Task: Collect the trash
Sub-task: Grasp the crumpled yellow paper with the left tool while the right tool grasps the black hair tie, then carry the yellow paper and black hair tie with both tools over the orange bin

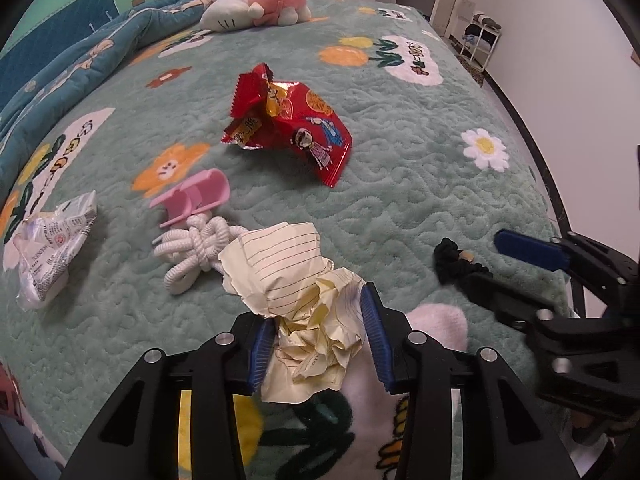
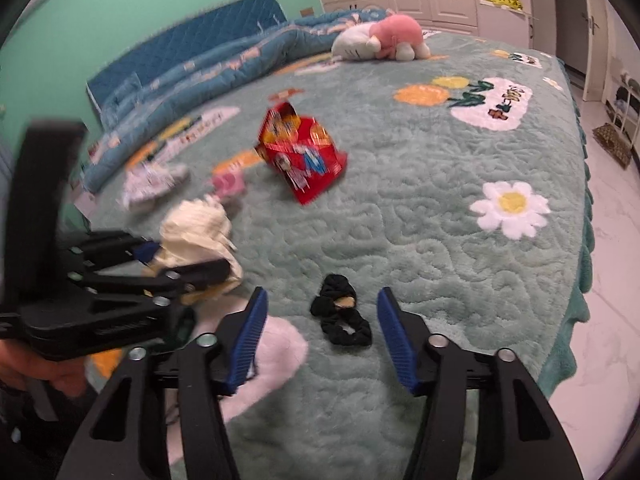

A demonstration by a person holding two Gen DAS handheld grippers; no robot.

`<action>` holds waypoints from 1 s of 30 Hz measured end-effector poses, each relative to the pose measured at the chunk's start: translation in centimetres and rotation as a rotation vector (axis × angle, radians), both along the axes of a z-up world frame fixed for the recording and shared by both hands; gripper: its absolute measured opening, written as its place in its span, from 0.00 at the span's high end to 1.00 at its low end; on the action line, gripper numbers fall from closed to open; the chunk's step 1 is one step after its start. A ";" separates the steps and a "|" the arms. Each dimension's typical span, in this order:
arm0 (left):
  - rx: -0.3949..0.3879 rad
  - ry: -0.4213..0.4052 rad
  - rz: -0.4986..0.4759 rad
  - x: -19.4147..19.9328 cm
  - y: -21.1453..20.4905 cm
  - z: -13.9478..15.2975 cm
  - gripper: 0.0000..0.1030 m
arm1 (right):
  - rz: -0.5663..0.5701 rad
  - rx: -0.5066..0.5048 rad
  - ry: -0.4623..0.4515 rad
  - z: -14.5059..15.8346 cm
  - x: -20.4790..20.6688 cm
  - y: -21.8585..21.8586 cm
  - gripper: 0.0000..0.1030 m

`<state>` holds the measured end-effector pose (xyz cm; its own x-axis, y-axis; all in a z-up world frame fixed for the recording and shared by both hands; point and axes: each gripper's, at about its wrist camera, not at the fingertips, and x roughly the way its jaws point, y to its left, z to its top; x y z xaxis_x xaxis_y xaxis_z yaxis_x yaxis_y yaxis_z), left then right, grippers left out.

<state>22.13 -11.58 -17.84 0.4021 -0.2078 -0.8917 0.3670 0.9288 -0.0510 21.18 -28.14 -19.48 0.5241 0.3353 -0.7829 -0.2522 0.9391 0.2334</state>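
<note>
A crumpled ball of lined yellow paper [image 1: 296, 296] is between the blue pads of my left gripper [image 1: 320, 340], which is shut on it just above the green bedspread [image 1: 420, 184]. The right wrist view shows that same left gripper [image 2: 188, 260] and paper [image 2: 196, 228] at the left, blurred. A black scrunchie [image 2: 340, 316] lies on the bedspread between the fingers of my right gripper [image 2: 322, 296], which is open and not touching it. Farther back lie a red snack bag [image 1: 296, 128] and a crumpled silver-white wrapper [image 1: 52, 248].
A pink clip [image 1: 196, 196] and a white coiled cord [image 1: 192, 248] lie beside the paper. A pink and white plush toy [image 1: 260, 4] and a bunched blue quilt [image 1: 80, 60] sit at the far side. The bed's edge drops to a tiled floor [image 2: 608, 320] on the right.
</note>
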 end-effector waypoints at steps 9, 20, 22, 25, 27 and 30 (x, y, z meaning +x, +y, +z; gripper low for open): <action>-0.002 0.028 -0.003 0.6 -0.2 -1.2 0.57 | 0.004 -0.080 0.062 -2.9 1.5 0.7 0.67; -0.011 0.006 -0.008 -0.1 -0.4 -0.1 0.57 | -0.006 -0.069 -0.016 -0.4 0.6 0.2 0.82; -0.013 -0.010 -0.016 -0.6 -0.6 0.8 0.57 | -0.011 -0.057 -0.036 0.7 0.0 -0.1 0.82; -0.018 -0.039 -0.028 -1.6 -1.1 2.4 0.57 | -0.029 -0.036 -0.069 2.7 -1.3 -0.8 0.82; -0.017 -0.059 -0.036 -2.3 -1.5 3.5 0.57 | -0.041 -0.027 -0.085 3.8 -2.1 -1.1 0.82; -0.021 -0.086 -0.054 -3.5 -2.2 5.0 0.57 | -0.061 -0.013 -0.116 5.6 -3.7 -2.0 0.82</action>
<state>18.61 -13.82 -12.81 0.4645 -0.2493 -0.8498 0.4204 0.9066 -0.0361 17.45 -30.15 -13.91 0.6308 0.2898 -0.7197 -0.2190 0.9564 0.1932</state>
